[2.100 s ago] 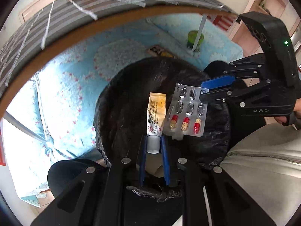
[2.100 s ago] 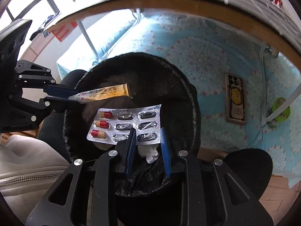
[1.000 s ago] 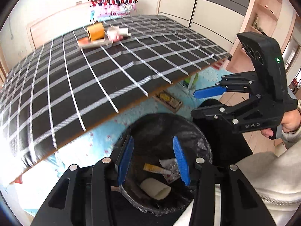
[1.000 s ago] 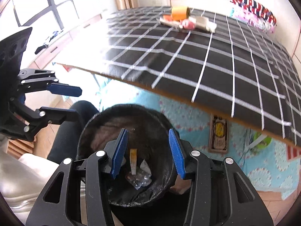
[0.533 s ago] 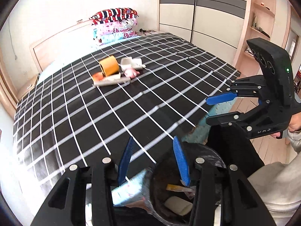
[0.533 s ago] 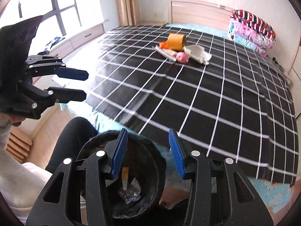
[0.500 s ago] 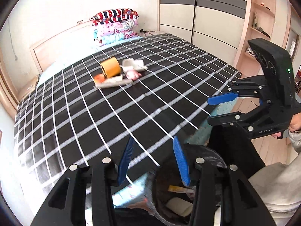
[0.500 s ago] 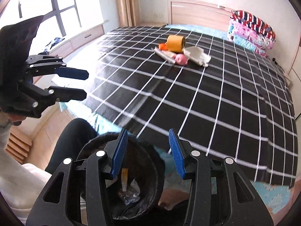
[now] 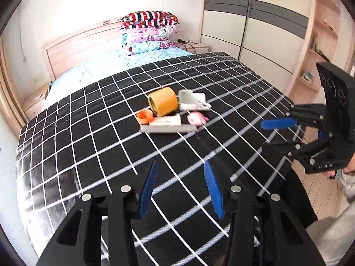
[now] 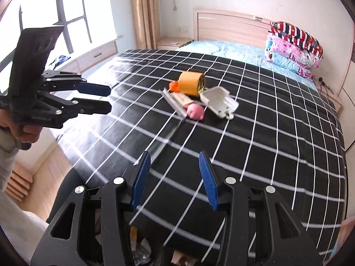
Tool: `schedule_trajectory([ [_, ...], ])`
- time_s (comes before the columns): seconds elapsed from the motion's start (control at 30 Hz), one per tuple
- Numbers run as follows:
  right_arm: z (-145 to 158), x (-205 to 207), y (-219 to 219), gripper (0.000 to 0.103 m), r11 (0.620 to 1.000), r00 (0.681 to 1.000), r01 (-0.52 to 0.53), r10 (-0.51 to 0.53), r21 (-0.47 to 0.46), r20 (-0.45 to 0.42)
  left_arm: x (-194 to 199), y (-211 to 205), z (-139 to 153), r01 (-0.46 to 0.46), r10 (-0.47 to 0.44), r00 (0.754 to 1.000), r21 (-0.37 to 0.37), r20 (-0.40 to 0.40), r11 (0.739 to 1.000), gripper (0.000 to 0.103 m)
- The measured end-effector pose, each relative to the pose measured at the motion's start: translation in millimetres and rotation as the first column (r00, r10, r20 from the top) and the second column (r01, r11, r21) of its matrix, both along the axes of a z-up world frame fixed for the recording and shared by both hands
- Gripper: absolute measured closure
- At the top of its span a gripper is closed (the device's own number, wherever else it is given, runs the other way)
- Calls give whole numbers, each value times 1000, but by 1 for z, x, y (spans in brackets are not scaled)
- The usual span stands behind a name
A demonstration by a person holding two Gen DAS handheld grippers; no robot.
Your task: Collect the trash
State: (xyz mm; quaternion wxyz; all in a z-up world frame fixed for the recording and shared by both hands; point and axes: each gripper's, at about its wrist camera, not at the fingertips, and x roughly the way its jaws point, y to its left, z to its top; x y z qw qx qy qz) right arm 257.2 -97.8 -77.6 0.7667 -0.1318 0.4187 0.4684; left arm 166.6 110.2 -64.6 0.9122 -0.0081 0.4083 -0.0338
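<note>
A small pile lies mid-bed on the black checked cover (image 9: 93, 150): a yellow tape roll (image 9: 163, 100), a white crumpled pack (image 9: 193, 99), a pink round toy (image 9: 196, 118), an orange cap (image 9: 144, 115) and a long flat box (image 9: 168, 126). My left gripper (image 9: 180, 163) hovers over the near part of the cover, open and empty, well short of the pile. The right wrist view shows the same tape roll (image 10: 192, 83), toy (image 10: 195, 110), pack (image 10: 218, 102) and box (image 10: 175, 102). My right gripper (image 10: 174, 154) is likewise open and empty. Each gripper appears in the other's view: right gripper (image 9: 264, 136), left gripper (image 10: 109, 99).
The black-lined bin (image 10: 137, 250) with dropped trash peeks out under the right gripper. Folded quilts (image 9: 149, 33) are stacked at the headboard. A wardrobe (image 9: 255, 22) and shelves stand to the right, a window (image 10: 66, 17) and nightstand (image 10: 170, 42) to the left.
Both grippers have risen from over the bin and moved out over the bed. The bin has slipped below the frame and the pile looks nearer. Both stayed open.
</note>
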Motion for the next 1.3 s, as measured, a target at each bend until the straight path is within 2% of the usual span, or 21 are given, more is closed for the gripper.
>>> schedule_trajectory([
  [0.23,-10,29,18,58,1000,1000,21,-21,12,-16,40,25,-14,-46,44,999,-61,-28,997,60],
  [0.5,-19,44,39,58,1000,999,19,-18,18,-33,70,53,-23,-97,92,995,-176,-40,980,61],
  [0.77,-26,61,51,58,999,998,45,-44,24,-47,90,66,-33,-156,147,987,-215,-58,964,60],
  [1.0,-37,68,61,58,998,996,57,-56,13,-74,96,69,-45,-160,143,986,-230,-87,960,61],
  [1.1,-44,69,60,58,998,993,65,-63,12,-100,95,66,-51,-148,128,987,-243,-96,959,63],
  [1.13,-46,70,60,60,998,992,68,-66,10,-107,94,65,-52,-144,125,988,-237,-93,961,64],
  [1.17,-47,71,59,66,998,991,68,-67,8,-114,94,64,-52,-142,123,988,-232,-95,962,68],
  [1.3,-50,71,57,72,998,989,60,-57,14,-136,92,65,-54,-149,130,987,-234,-96,961,77],
])
